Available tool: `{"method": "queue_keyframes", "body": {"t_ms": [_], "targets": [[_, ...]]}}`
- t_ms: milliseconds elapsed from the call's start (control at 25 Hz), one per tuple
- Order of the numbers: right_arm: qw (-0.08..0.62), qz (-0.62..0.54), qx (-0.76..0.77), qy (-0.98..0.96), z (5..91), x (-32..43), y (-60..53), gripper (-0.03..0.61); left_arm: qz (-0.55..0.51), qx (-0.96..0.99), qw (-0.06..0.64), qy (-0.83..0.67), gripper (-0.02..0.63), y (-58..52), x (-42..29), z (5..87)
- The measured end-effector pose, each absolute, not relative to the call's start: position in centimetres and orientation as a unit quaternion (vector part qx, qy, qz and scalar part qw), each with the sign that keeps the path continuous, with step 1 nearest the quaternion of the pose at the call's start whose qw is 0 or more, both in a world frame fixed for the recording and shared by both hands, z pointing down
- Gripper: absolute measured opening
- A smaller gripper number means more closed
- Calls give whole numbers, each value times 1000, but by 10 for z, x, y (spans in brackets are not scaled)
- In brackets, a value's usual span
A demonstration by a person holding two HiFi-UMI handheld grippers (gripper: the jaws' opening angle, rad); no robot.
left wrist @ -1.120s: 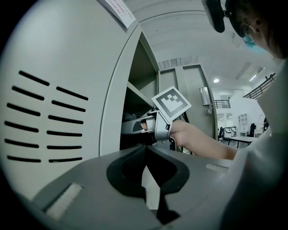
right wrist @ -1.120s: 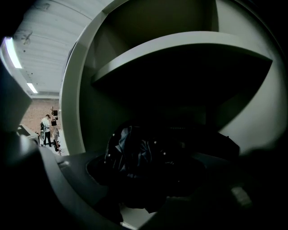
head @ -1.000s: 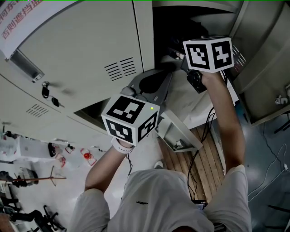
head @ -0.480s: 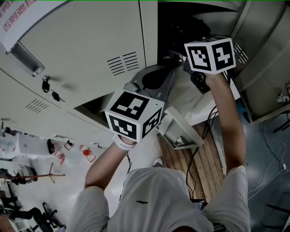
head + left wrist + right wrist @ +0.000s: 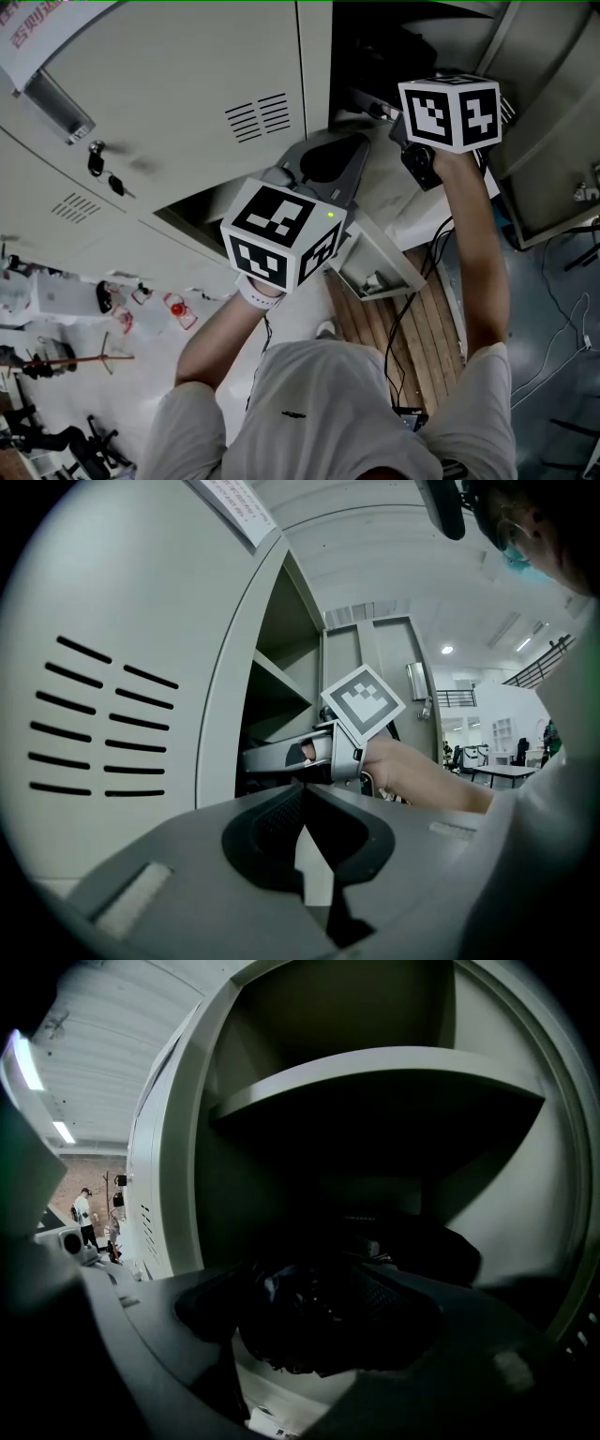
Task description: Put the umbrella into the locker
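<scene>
The dark folded umbrella (image 5: 319,1335) lies inside the open locker compartment (image 5: 487,1204), under a shelf (image 5: 375,1082). My right gripper (image 5: 302,1269) reaches into that compartment. Its jaws stand wide on either side of the umbrella, and its fingers (image 5: 412,1302) show no squeeze on it. In the head view the right gripper (image 5: 380,112) points into the dark opening, and the umbrella is lost in shadow there. My left gripper (image 5: 354,148) hovers just outside the opening, beside the closed neighbouring door (image 5: 187,94). It is shut and holds nothing. From the left gripper (image 5: 302,794) I see the right gripper (image 5: 258,759) entering the locker.
The compartment's door (image 5: 553,112) hangs open at the right. Keys (image 5: 98,169) dangle from a lock on a lower door. A small open box (image 5: 375,267) and cables lie over wooden slats (image 5: 422,319) near the person's feet. Clutter sits on the floor at the left.
Both marker cubes sit slightly further right in the head view than a second ago. Otherwise the hands have hardly moved, and nothing visibly changed hands.
</scene>
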State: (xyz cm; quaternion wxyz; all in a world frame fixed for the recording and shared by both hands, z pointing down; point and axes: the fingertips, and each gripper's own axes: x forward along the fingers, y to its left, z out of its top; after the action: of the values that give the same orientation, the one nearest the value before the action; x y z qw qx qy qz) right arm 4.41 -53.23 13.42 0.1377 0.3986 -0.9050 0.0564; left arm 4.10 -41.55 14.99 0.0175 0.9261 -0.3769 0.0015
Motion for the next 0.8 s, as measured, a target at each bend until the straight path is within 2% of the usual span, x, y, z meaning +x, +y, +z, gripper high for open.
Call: {"method": "queue_keyframes", "body": {"t_ms": [640, 800], "targets": [[86, 51, 434, -895, 124, 74, -483, 328, -20, 930, 8, -367, 17, -387, 37, 142], [77, 42, 444, -892, 121, 79, -466, 301, -26, 929, 4, -370, 17, -377, 31, 140]]}}
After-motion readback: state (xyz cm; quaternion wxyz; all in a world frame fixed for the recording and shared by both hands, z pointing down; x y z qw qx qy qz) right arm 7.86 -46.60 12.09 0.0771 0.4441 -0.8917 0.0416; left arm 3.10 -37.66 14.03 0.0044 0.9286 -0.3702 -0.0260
